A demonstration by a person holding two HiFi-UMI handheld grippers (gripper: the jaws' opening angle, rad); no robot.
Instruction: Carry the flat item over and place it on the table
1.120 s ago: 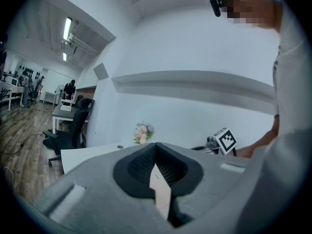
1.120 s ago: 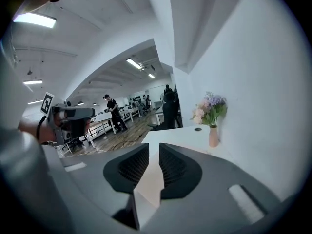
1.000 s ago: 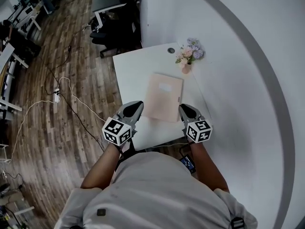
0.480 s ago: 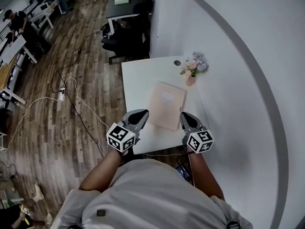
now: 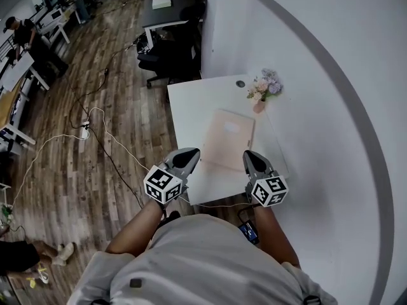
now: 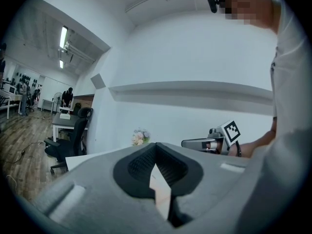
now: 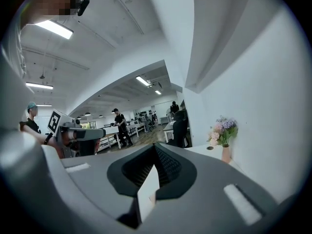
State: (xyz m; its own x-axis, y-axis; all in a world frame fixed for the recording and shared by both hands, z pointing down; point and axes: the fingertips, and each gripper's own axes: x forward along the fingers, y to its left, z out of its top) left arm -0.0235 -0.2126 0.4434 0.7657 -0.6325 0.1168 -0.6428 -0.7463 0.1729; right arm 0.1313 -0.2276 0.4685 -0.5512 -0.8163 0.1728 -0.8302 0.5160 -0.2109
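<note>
Overall: a pale pink flat item [image 5: 227, 140] is seen lying on a white tabletop [image 5: 191, 107], with a gripper held at either side of its near end.
Flat item: it is laid flat on the right half of the tabletop, its long side running from near to far. A paler rectangular label is carried close to its far end. Its near edge is set a little back from the tabletop's near edge.
Left gripper: the left gripper [image 5: 189, 152] is held over the near left part of the tabletop, just beside the item's near left corner, with a strip of bare white visible between them. In the left gripper view its jaws are brought together at the tips and nothing is clamped (only a sliver of the surface below is seen through the slot behind them).
Right gripper: the right gripper [image 5: 250, 154] is held just beside the item's near right corner. In its own view the jaws are likewise pressed together, with nothing gripped.
Flowers: a small bunch of flowers [image 5: 263, 89] is stood at the far right of the tabletop, against the white wall [image 5: 331, 107] and clear of the item.
Hole: a round hole [image 5: 240, 83] is set in the tabletop, left of the flowers.
Surroundings: a wooden floor [image 5: 76, 170] crossed by cables [image 5: 102, 138] is spread out to the left.
</note>
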